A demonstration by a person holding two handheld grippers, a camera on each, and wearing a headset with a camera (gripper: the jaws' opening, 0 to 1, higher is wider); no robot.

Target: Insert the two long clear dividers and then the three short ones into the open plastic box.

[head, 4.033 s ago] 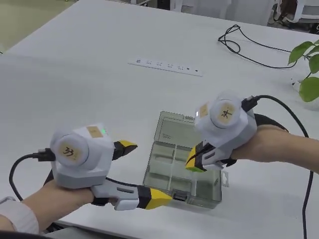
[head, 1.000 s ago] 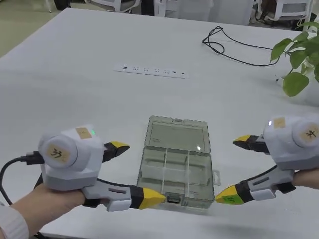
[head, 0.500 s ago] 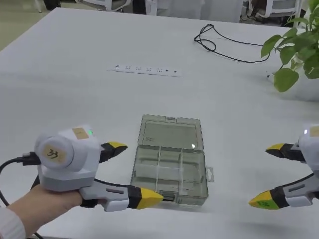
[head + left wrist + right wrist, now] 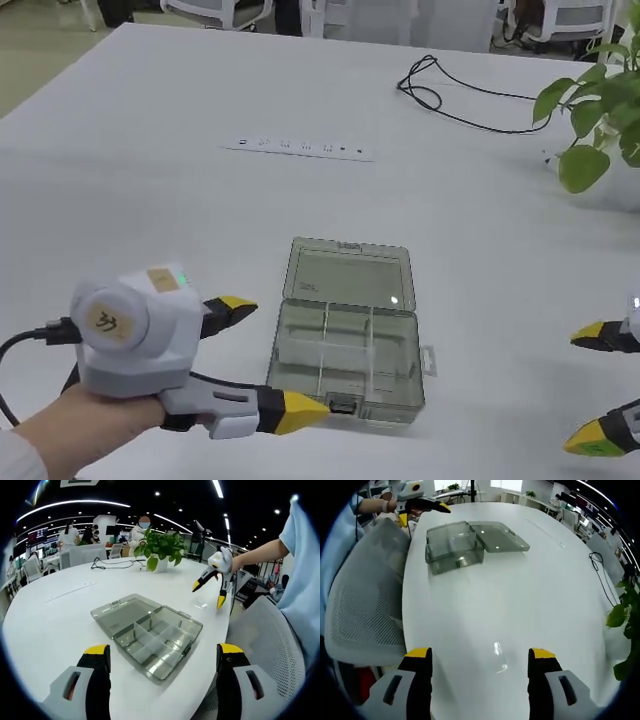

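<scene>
Squarely on the white table [image 4: 150, 200] sat the open plastic box [image 4: 350, 272], clear dividers [image 4: 322, 335] standing inside, the left gripper [image 4: 272, 355] spread wide and empty at its 8 o'clock, the right gripper [image 4: 588, 386] likewise agape well off at 4, a power strip [image 4: 305, 148] at 12, a cable [image 4: 450, 85] and plant [image 4: 600, 110] toward 1.

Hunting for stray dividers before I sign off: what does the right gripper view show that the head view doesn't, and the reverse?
The right gripper view adds a grey mesh chair back and a small clear piece on the white table just ahead of the open right hand-held gripper, too small to identify. The head view adds a top-down look into the open clear plastic box, with clear dividers seated in a grid. Both share that box, the open left hand-held gripper, the green potted plant and the black cable.
</scene>
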